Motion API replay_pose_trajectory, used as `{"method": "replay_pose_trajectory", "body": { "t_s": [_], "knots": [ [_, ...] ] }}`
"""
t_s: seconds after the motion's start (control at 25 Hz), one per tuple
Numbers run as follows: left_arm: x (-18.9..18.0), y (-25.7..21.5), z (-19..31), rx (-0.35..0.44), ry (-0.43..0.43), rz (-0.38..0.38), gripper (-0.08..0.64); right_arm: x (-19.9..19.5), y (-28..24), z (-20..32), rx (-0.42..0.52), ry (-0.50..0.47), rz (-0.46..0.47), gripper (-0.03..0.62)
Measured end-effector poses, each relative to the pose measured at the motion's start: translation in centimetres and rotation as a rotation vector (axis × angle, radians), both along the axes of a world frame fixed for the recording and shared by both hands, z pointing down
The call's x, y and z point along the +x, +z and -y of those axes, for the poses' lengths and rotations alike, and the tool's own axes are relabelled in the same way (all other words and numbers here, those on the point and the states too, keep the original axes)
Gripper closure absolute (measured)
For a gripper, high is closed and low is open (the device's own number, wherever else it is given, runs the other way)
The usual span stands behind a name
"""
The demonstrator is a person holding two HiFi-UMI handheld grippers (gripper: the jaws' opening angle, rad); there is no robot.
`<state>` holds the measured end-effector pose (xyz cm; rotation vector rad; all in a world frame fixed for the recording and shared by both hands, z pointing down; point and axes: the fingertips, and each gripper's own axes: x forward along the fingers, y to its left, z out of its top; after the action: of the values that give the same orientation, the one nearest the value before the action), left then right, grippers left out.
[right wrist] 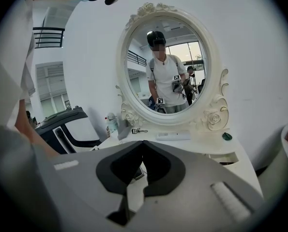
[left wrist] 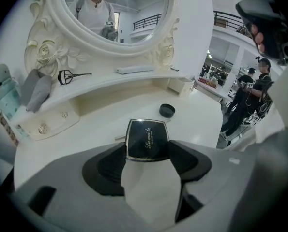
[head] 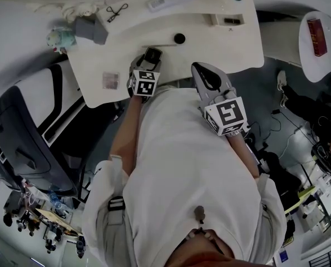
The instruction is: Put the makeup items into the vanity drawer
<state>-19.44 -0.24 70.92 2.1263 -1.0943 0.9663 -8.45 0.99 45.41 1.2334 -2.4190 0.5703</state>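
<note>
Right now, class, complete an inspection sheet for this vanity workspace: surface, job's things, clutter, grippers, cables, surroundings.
Surface: white vanity top, few things on it.
Job's things: black compact held above the top; round black pot on the top.
Clutter: eyelash curler, grey pouch and bird-shaped toy on the shelf.
Grippers: left hand-held gripper shut on the black compact; right hand-held gripper shut, empty.
Cables: dark cables on the floor, right.
Surroundings: oval mirror, treadmill, people nearby.
</note>
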Motion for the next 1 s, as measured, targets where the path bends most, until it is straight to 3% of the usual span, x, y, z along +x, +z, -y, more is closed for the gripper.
{"method": "replay_pose_trajectory", "body": {
  "t_s": [0.48, 1.0],
  "knots": [
    [5.7, -5.4, 0.8, 0.068, 0.036, -0.080, 0.267, 3.4, -0.8, -0.8, 0.032, -0.015, 0.022, 0.584],
    [14.5, -8.9, 3.4, 0.090, 0.036, -0.076, 0.267, 11.3, -0.9, 0.9, 0.023, -0.027, 0.081, 0.584]
  ]
}}
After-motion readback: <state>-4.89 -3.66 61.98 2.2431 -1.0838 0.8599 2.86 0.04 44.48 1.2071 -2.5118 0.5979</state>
